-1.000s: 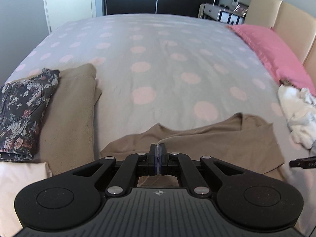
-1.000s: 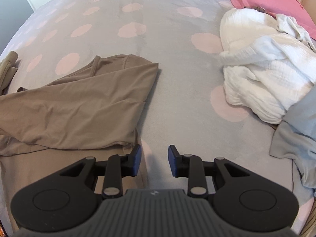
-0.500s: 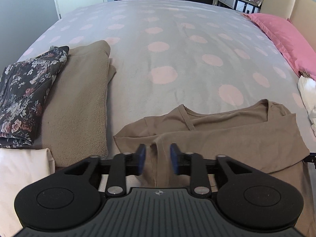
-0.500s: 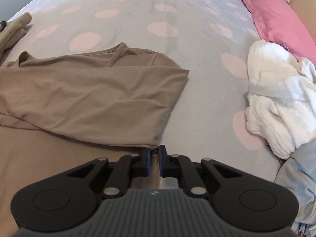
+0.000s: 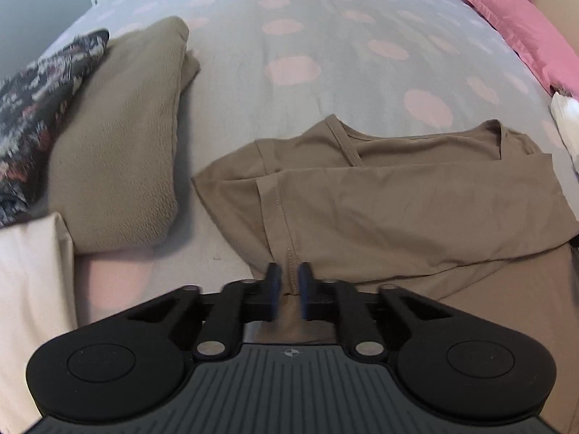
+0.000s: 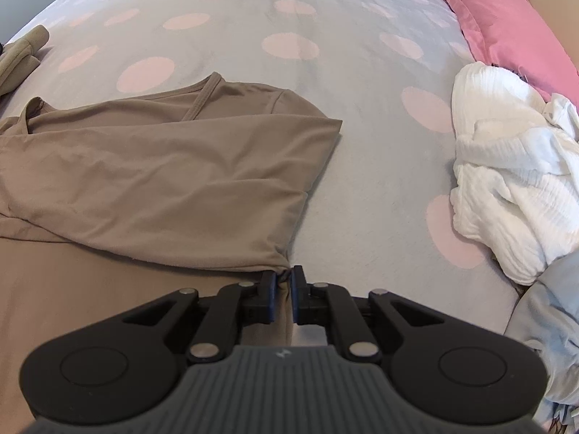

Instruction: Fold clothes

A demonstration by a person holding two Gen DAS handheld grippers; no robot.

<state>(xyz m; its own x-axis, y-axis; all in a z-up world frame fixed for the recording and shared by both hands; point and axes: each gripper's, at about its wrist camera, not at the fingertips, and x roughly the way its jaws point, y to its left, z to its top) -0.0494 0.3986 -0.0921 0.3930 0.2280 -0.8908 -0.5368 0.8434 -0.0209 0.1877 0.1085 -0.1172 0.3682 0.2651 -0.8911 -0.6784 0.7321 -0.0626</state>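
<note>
A tan V-neck top (image 5: 416,195) is lying on the near part of a grey bedspread (image 5: 325,29) dotted with pale pink circles, its upper half folded down over the rest so that the neckline is facing the far side of the bed.

The left gripper (image 5: 288,282) is pointing steeply down at the near left edge of the fold, where a stitched sleeve hem is running straight between its blue-padded fingers. The jaws are standing only a narrow gap apart with the hem fabric filling that gap, so they are pinching the top. The right gripper (image 6: 283,284) is sitting at the near right corner of the same fold (seen from its own camera), its jaws nearly together and nipping a small bunch of the tan cloth.

To the left of the top, a folded olive-brown fleece garment (image 5: 123,144) is lying beside a folded dark floral piece (image 5: 32,108), with a pale cream folded item (image 5: 29,289) just nearer than both. On the right, well apart from the top, a crumpled white garment (image 6: 514,181) is heaped against a pink pillow (image 6: 506,25), and a light blue-grey cloth (image 6: 546,332) is lying just near of it.
</note>
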